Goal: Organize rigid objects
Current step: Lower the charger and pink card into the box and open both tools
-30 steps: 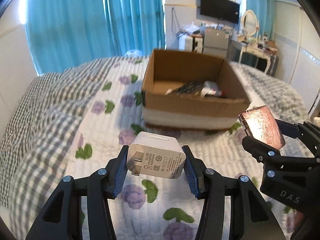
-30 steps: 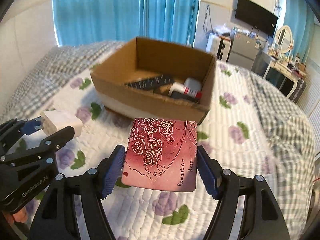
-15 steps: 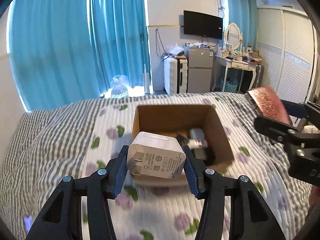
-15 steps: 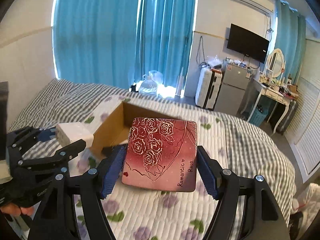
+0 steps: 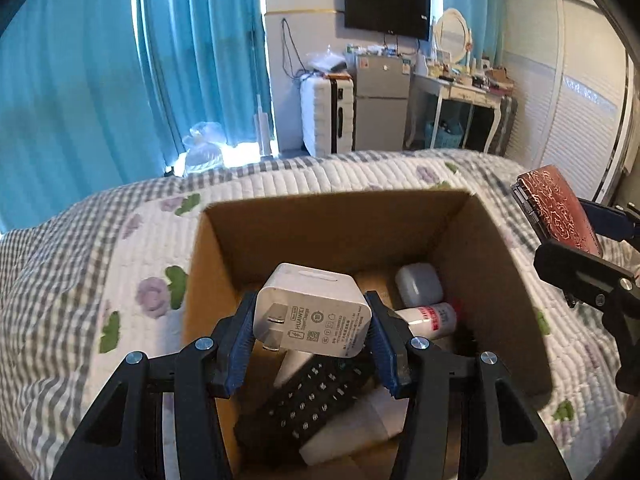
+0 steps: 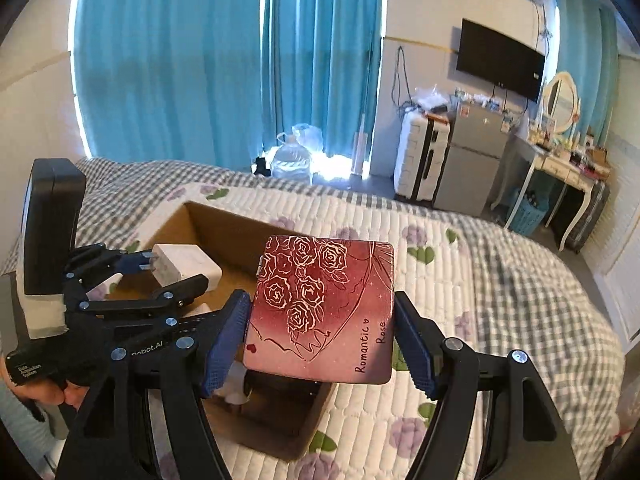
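- Left wrist view, item 1: left gripper [image 5: 310, 330], blue pads clamped on the two sides of a white charger [image 5: 310, 312] (prongs toward the camera), held above the open cardboard box [image 5: 208, 272] on the quilted bed [image 5: 100, 260].
- Left wrist view, item 2: already in the box, a black remote [image 5: 308, 396], a white tube with a red label [image 5: 428, 318], a rounded white case [image 5: 419, 285] and a pale flat item under the remote (kind unclear). These count as stowed.
- Left wrist view, item 3: right gripper [image 5: 568, 236] at the right edge, carrying a red rose-patterned case [image 5: 556, 208] just outside the box's right wall.
- Right wrist view, item 1: right gripper [image 6: 322, 332], pads pressed on both edges of the red rose-patterned case [image 6: 326, 308] (lettered "Romantic Rose"), over the near right part of the box [image 6: 224, 232].
- Right wrist view, item 2: left gripper [image 6: 168, 270] with the white charger [image 6: 184, 266] over the box interior; a hand [image 6: 44, 390] shows at the lower left.
- Status, judged: several items stowed; two in hand, positioned for release, neither yet let go. No loose objects show on the visible quilt (much lies out of frame).
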The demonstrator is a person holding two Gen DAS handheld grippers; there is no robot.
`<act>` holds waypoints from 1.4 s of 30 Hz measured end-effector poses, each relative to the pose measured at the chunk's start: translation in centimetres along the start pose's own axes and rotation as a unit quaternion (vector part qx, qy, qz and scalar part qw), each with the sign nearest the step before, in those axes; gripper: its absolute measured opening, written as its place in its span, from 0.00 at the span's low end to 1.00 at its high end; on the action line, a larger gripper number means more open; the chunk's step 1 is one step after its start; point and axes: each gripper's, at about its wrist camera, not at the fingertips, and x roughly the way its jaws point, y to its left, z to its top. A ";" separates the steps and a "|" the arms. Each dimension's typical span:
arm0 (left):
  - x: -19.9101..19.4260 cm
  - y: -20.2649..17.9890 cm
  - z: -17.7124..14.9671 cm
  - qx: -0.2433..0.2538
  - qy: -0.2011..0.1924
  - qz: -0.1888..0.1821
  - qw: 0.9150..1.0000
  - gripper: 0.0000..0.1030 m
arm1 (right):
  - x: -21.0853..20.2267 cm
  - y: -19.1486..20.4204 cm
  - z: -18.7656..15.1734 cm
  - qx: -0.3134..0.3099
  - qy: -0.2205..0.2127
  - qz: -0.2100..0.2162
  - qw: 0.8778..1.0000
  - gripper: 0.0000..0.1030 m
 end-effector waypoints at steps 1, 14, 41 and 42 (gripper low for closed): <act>0.7 0.0 0.0 0.002 0.007 0.001 1.000 0.51 | 0.3 -0.3 -0.2 0.001 0.001 0.002 1.000 0.69; -2.6 1.8 0.5 -0.029 -0.025 0.011 0.999 0.74 | 1.8 -0.1 -1.6 -0.010 0.018 0.007 1.000 0.69; -13.3 5.4 0.5 -0.037 -0.090 0.052 0.994 0.74 | 1.4 2.9 1.7 0.012 0.023 -0.011 1.000 0.74; -14.8 5.1 0.7 -0.034 -0.098 0.052 0.993 0.74 | -0.4 2.8 2.1 0.011 0.017 -0.015 1.000 0.74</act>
